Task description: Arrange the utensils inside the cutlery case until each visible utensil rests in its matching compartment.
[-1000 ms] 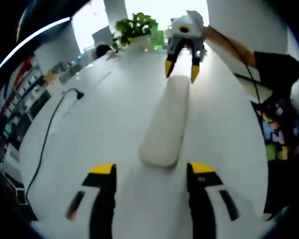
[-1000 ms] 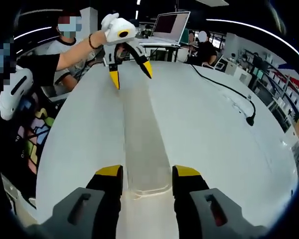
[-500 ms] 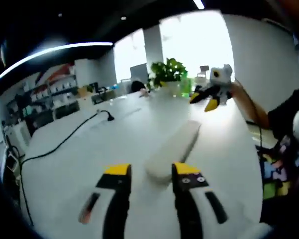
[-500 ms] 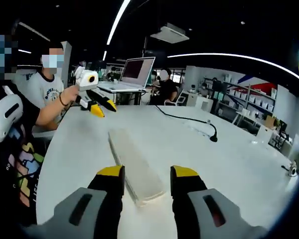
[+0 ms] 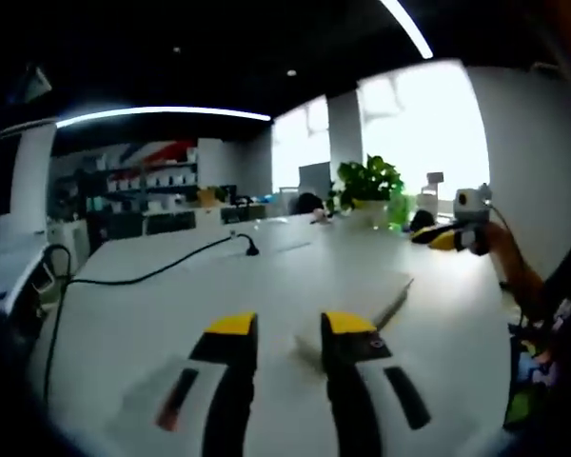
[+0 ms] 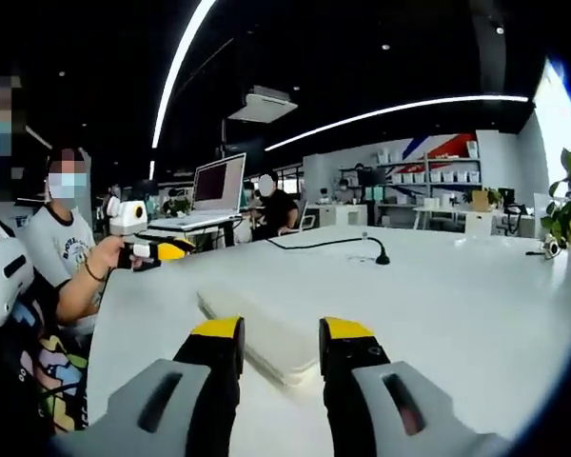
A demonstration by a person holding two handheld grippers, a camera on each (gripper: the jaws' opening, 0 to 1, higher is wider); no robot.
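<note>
Between the left gripper (image 5: 290,324) jaws, which stand apart and empty, the near end of the closed case (image 5: 357,309) lies flat on the white table (image 5: 152,314). Right gripper (image 6: 279,330) jaws are likewise parted with nothing held, framing the opposite end of the case (image 6: 252,333). 1 black cable (image 5: 143,276) crosses the table; a plant (image 5: 369,181) stands at its far edge.
</note>
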